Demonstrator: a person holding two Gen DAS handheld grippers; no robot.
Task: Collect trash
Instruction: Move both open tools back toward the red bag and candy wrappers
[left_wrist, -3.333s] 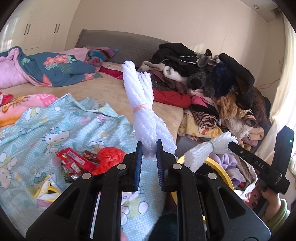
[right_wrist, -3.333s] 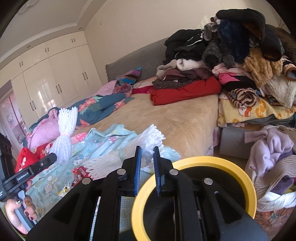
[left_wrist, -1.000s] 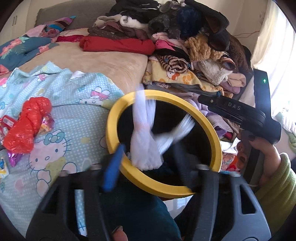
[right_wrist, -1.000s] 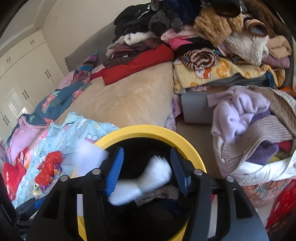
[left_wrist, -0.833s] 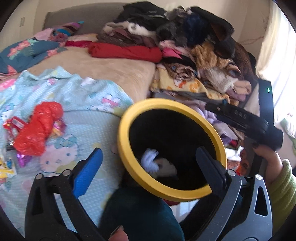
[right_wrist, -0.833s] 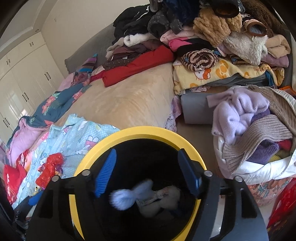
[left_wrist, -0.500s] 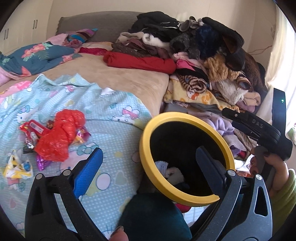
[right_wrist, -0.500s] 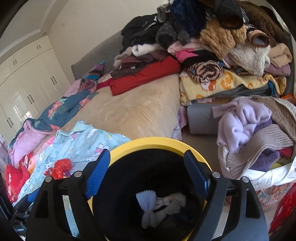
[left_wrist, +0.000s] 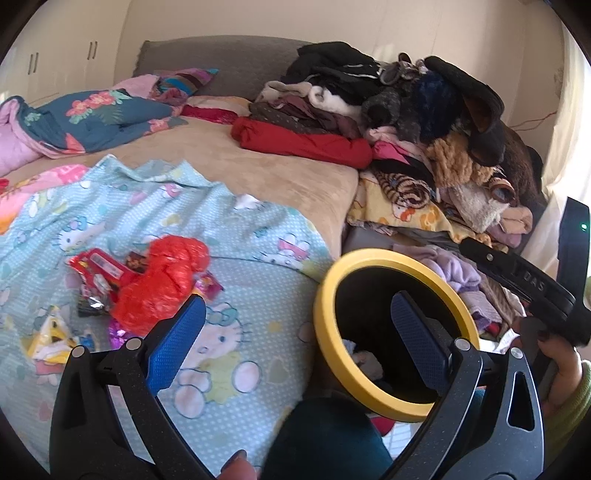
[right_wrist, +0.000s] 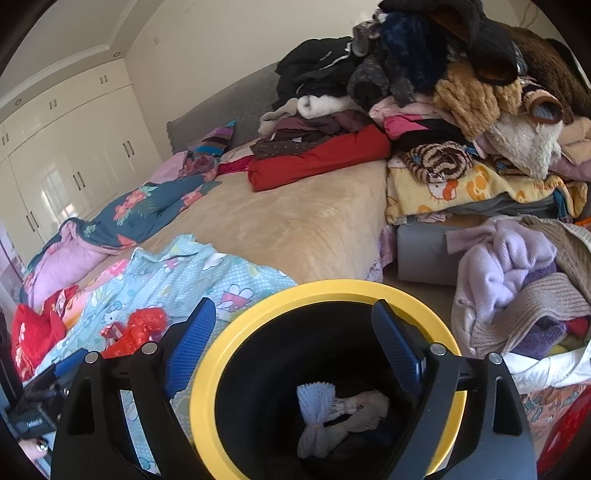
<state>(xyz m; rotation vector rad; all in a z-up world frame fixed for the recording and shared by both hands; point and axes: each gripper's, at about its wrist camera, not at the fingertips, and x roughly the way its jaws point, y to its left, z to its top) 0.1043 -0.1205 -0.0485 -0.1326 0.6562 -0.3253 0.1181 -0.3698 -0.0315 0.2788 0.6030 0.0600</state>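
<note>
Here the left claw (left_wrist: 295, 328) gapes empty and the right claw (right_wrist: 291, 332) is opening, empty, over the yellow-rimmed black bin (right_wrist: 325, 291) holding white foam netting (right_wrist: 314, 410), beside a dotted blue sheet (left_wrist: 229, 369) with crinkly red wrappers (left_wrist: 159, 280), beyond it the tan bed (right_wrist: 295, 221), heaped clothes (right_wrist: 443, 92).

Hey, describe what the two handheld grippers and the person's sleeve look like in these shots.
Both grippers have matte black speckled frames with triangular cut-outs, silver round bolts and blue textured pads on the fingers. Seen from the left gripper, the right gripper has a black body with white lettering and a small green light. The right hand has dark-painted nails and a green ribbed sleeve.
</note>
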